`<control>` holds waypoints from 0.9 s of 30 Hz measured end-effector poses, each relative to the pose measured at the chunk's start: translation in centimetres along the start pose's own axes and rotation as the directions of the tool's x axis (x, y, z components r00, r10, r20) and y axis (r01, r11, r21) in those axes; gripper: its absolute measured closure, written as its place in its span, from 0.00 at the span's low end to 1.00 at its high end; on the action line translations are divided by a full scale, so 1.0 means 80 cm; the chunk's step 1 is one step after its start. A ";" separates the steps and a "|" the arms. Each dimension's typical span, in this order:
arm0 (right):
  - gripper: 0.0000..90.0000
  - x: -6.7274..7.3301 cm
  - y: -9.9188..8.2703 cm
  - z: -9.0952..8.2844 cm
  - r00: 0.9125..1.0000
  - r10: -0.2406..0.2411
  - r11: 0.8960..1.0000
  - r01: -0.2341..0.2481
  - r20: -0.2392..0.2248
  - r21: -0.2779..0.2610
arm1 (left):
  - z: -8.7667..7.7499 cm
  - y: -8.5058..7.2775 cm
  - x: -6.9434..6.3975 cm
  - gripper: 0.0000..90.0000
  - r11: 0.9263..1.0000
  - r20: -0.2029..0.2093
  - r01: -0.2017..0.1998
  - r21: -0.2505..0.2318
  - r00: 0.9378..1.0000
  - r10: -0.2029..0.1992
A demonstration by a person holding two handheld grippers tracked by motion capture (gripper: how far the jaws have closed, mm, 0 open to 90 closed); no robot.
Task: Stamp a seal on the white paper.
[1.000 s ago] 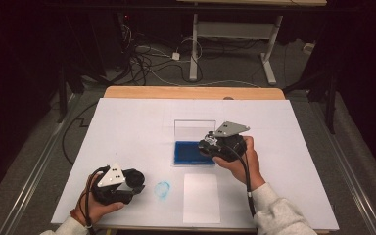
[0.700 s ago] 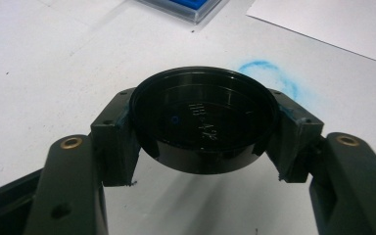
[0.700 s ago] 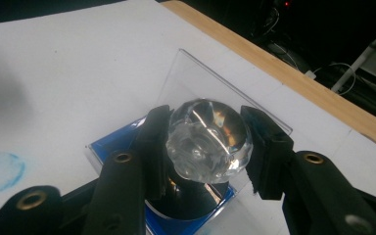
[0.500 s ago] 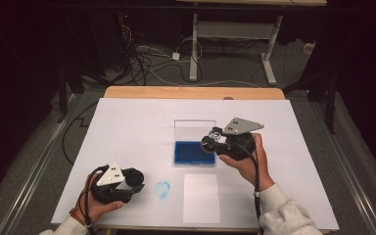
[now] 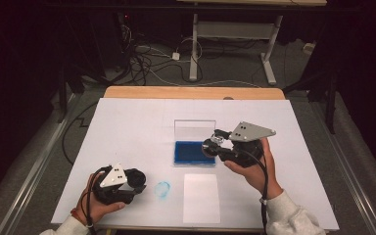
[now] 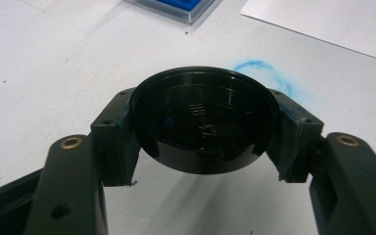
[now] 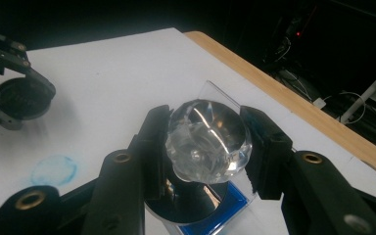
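My left gripper is shut on a round black cap, held just above the white table near its front left; the cap shows far off in the right gripper view. A blue ring stain marks the sheet right beside it, and the ring stain lies just past the cap. My right gripper is shut on a clear glass stamp with a shiny round base, held over the blue ink pad in its clear case with the lid standing open.
A white paper sheet lies near the front edge between the two hands. The white table cover ends at a wooden back edge. Cables and desk legs lie on the floor behind.
My right gripper has lifted and shifted slightly right with the glass stamp, tilting above the ink pad. The left gripper has stayed put.
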State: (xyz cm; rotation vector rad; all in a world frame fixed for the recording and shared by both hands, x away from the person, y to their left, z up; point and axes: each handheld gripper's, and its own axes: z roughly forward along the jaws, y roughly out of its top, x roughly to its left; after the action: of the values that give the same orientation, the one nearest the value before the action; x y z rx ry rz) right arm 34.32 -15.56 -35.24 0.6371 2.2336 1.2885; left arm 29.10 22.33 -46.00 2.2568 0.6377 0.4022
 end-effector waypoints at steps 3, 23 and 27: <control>0.64 0.002 0.001 -0.004 1.000 -0.018 1.000 0.018 -0.005 -0.001 | 0.000 0.000 0.000 0.40 1.000 0.000 -0.001 0.001 1.000 0.001; 0.64 0.045 -0.020 -0.009 0.992 -0.042 0.998 0.046 -0.117 0.035 | 0.000 0.000 -0.001 0.40 1.000 -0.002 0.003 0.008 1.000 -0.003; 0.64 0.058 -0.033 -0.003 0.989 -0.044 0.997 0.053 -0.140 0.058 | 0.000 0.000 -0.001 0.40 1.000 -0.003 0.002 0.009 1.000 -0.002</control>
State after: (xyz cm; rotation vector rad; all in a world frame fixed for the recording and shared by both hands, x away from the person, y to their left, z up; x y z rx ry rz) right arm 30.14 -14.08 -38.22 0.5260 2.3938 1.2793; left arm 29.04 22.28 -46.05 2.2641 0.6446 0.4022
